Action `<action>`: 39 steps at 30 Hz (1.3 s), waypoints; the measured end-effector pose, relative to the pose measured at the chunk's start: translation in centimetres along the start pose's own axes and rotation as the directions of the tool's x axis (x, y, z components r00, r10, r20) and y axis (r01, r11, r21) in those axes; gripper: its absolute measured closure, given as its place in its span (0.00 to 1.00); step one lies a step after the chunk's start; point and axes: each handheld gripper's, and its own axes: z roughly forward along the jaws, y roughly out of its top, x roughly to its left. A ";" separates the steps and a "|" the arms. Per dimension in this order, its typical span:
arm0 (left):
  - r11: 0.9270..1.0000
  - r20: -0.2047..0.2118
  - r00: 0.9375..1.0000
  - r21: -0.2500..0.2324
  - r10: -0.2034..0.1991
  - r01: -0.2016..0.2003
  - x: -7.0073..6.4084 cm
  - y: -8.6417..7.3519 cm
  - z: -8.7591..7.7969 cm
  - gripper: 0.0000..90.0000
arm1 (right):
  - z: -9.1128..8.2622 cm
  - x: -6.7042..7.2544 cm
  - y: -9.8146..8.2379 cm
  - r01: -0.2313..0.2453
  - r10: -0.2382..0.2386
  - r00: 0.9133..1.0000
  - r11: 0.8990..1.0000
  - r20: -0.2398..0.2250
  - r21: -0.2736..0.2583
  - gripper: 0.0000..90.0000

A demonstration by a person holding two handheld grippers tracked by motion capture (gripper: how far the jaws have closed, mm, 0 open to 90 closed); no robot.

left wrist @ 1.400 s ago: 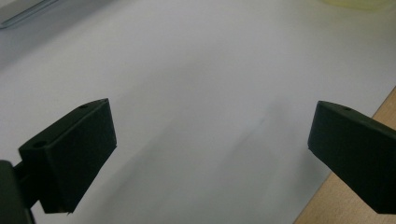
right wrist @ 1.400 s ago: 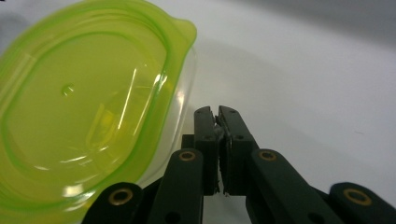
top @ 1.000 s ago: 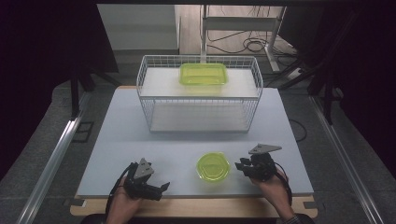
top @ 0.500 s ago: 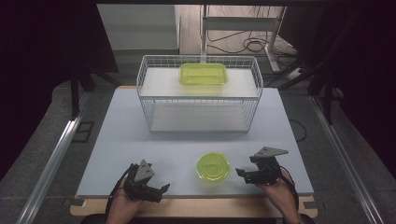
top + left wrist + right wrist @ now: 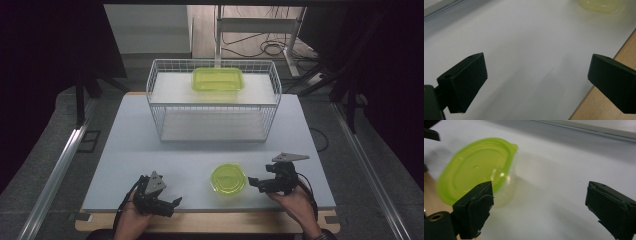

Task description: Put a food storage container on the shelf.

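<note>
Now the right gripper [image 5: 256,183], jaws just sprung wide and empty, sits beside the round green container [image 5: 228,178], risking nudging it off the desk's [image 5: 125,140] near edge.

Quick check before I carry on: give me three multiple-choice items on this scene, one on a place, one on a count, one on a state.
1. Where is the round container?
A. on the table, near the front edge
B. inside the wire basket
C. on the floor

2. How many green-lidded containers are there?
A. one
B. two
C. four

3. How are the right tool's jaws?
A. clamped on the lid
B. shut with nothing between
C. apart, holding nothing

Answers: 1 A, it sits beside the right tool; 2 B, the round one plus a rectangular container on the wire basket; 3 C, bare table shows between them.
</note>
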 end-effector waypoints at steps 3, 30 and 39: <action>1.000 0.000 1.000 -0.001 -0.003 0.003 0.1 0.0 0.0 0.02 | 0.2 0.5 0.8 0.010 -0.010 0.999 1.000 -0.039 0.008 0.23; 1.000 -0.005 1.000 0.013 0.009 -0.009 0.0 0.0 0.1 0.02 | 3.6 -1.2 2.5 -0.199 0.242 0.919 0.966 -0.310 0.163 0.87; 1.000 -0.008 1.000 0.012 0.007 -0.007 0.0 0.0 0.1 0.02 | 3.3 -1.5 2.5 -0.258 0.303 0.882 0.952 -0.361 0.167 0.90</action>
